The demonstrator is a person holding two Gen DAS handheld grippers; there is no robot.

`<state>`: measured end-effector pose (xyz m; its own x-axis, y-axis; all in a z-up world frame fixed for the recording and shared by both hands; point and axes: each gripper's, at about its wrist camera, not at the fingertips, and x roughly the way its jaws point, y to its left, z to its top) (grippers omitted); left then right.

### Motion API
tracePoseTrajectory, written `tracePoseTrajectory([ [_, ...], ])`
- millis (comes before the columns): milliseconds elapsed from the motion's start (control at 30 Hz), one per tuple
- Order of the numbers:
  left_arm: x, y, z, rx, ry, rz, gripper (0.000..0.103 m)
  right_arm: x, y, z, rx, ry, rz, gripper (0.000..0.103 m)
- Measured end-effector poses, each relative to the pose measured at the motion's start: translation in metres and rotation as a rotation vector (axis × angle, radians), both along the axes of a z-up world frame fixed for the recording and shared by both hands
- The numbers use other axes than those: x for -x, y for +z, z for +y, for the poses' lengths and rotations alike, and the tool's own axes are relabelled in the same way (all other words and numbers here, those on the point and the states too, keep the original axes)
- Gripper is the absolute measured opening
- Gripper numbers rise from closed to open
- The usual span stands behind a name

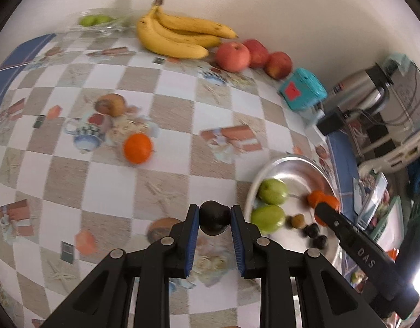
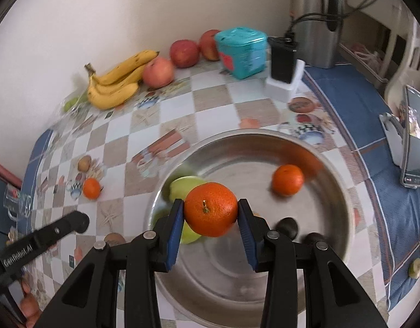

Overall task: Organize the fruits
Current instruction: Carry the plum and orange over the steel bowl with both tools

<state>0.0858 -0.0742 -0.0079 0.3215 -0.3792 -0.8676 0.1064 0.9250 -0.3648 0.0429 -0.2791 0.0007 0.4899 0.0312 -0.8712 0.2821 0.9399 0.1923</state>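
Ahead of the left wrist camera, the left gripper (image 1: pixel 214 220) is clamped on a small dark fruit (image 1: pixel 214 218), held above the checkered counter (image 1: pixel 106 180) just beside the steel bowl (image 1: pixel 281 164). Two green fruits (image 1: pixel 272 191) and small dark ones lie inside it; a loose tangerine (image 1: pixel 138 148), bananas (image 1: pixel 177 34) and apples (image 1: pixel 233 56) wait further back.

From the right wrist camera, the right gripper (image 2: pixel 211 213) is clamped on a large tangerine (image 2: pixel 211 209) over the steel bowl (image 2: pixel 344 191), where another tangerine (image 2: pixel 287 179) rests.

Both pieces seem mid-delivery. Next, each should be lowered near the bowl floor before the jaws part, avoiding fruit below.
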Motion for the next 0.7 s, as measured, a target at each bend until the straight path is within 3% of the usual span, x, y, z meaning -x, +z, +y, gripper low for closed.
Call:
tracePoseTrajectory([
  [333,0.014,-0.003,-0.046,-0.03,-0.13,-0.024,0.025,0.001,-0.001,-0.014,0.004,-0.022,-0.007,0.041],
  [700,0.026,-0.033,-0.085,-0.075,-0.233,0.013,0.026,-0.007,-0.027,-0.022,0.021,-0.022,-0.003,0.041],
])
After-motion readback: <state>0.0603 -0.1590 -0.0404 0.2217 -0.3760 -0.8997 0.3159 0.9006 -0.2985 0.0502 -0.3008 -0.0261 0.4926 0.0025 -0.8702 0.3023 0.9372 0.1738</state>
